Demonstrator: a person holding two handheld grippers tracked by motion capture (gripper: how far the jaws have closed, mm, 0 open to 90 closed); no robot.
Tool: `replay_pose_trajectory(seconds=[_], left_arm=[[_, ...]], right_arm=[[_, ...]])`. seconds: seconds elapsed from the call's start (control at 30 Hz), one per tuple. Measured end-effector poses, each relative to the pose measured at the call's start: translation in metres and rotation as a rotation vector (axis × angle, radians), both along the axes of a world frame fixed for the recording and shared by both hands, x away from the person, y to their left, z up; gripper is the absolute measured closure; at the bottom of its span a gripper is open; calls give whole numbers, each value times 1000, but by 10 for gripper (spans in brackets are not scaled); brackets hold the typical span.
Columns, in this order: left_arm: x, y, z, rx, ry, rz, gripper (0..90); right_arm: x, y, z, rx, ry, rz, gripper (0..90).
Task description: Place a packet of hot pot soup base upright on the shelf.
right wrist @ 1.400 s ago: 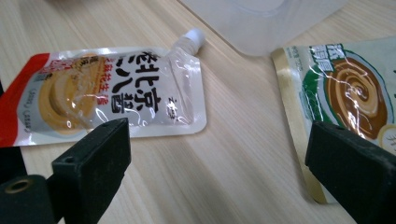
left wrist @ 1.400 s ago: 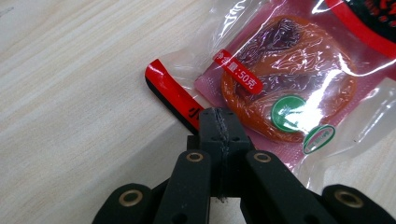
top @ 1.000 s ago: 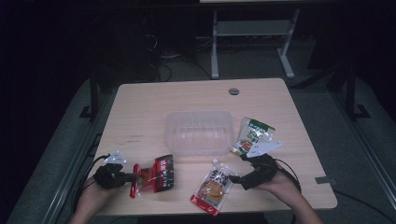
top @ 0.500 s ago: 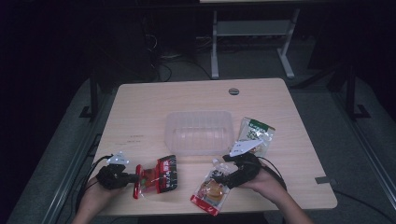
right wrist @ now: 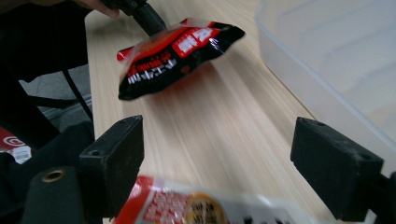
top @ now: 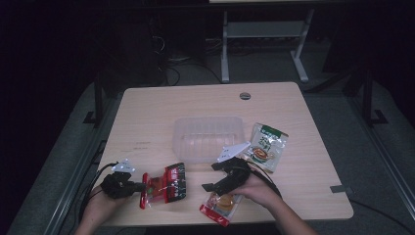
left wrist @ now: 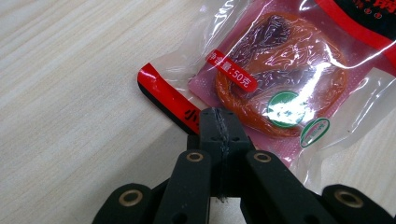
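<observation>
Nearest me, along the front edge of the surface, both hands are working. My left tongs are pressed together and pinching the red-and-black snack packet by its clear sealed edge; in the left gripper view the jaws are closing flat on that seam beside a red strip, with the reddish contents showing through the film. In the right gripper view the packet is hanging off the surface, tilted, gripped at 1 end.

My right tongs are spread wide, jaws well apart, hovering just above the orange-and-red sachet, which is lying flat near the front edge. In the right gripper view the sachet's top edge is sitting between the 2 open jaws, not clamped.

Farther in, at the middle of the surface, a clear plastic tub is sitting upright, and I am seeing nothing inside it. Just right of it, a green-and-white pouch is lying flat, partly under the right gripper's grey plate.

Beyond that, a small round grommet is sitting near the far edge.
</observation>
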State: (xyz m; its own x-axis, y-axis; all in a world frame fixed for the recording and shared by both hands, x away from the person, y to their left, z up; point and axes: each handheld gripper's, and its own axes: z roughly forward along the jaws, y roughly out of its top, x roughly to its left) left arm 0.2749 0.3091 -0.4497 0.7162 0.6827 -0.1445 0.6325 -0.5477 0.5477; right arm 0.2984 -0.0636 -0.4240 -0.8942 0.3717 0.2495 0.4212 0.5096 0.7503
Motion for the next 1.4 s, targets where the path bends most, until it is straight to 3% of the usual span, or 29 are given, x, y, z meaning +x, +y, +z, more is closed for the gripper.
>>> replay_pose_trajectory(seconds=[0.33, 0.63, 0.83, 1.0, 1.07, 1.4], left_arm=[[0, 1, 0, -7, 5, 0, 899], [1, 1, -1, -17, 9, 3, 899], [1, 2, 0, -13, 11, -4, 899], [1, 2, 0, -14, 11, -3, 899], [1, 2, 0, -12, 11, -2, 899], [1, 2, -1, -21, 15, 5, 899]], right_arm=[[8, 30, -8, 13, 43, 38, 270], [17, 54, -19, 42, 127, 80, 348], [21, 68, -29, 42, 158, 108, 396], [23, 75, -32, 64, 188, 130, 488], [23, 75, -32, 75, 172, 146, 585], [24, 76, -26, 119, 144, 184, 790]])
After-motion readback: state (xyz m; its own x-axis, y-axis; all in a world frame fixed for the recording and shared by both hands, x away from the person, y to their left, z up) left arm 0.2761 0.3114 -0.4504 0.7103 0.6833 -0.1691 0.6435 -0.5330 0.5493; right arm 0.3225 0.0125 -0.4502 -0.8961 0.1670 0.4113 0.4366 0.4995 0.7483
